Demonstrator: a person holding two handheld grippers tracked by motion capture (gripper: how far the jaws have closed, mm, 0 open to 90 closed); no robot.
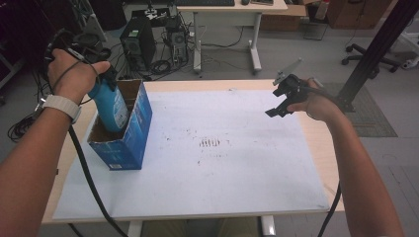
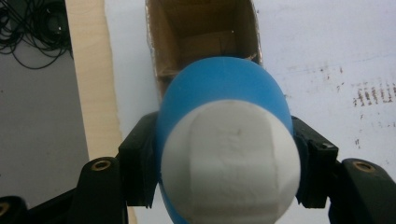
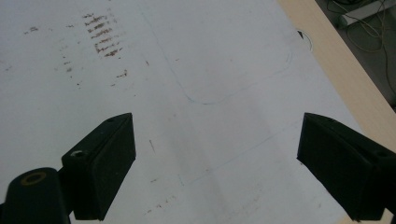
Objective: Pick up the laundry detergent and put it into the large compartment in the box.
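A blue bottle (image 1: pixel 111 105) with a white end (image 2: pixel 229 158) stands tilted with its lower part inside an open blue cardboard box (image 1: pixel 130 134) at the table's left. My left gripper (image 1: pixel 105 79) is shut on the bottle's upper part. In the left gripper view the jaws of the left gripper (image 2: pixel 226 161) press on both sides of the bottle (image 2: pixel 224 88), and the brown inside of the box (image 2: pixel 201 32) lies beyond it. My right gripper (image 1: pixel 277 105) hovers over the right side of the table. Its jaws (image 3: pixel 215 163) stand wide open with nothing between them.
A white sheet (image 1: pixel 222 168) with brown smudges (image 1: pixel 210 143) covers the wooden table (image 1: pixel 321 143). Beyond the far edge stand a computer tower (image 1: pixel 137 42), tangled cables and a desk (image 1: pixel 227 19). A black post (image 1: pixel 375 49) rises at the right.
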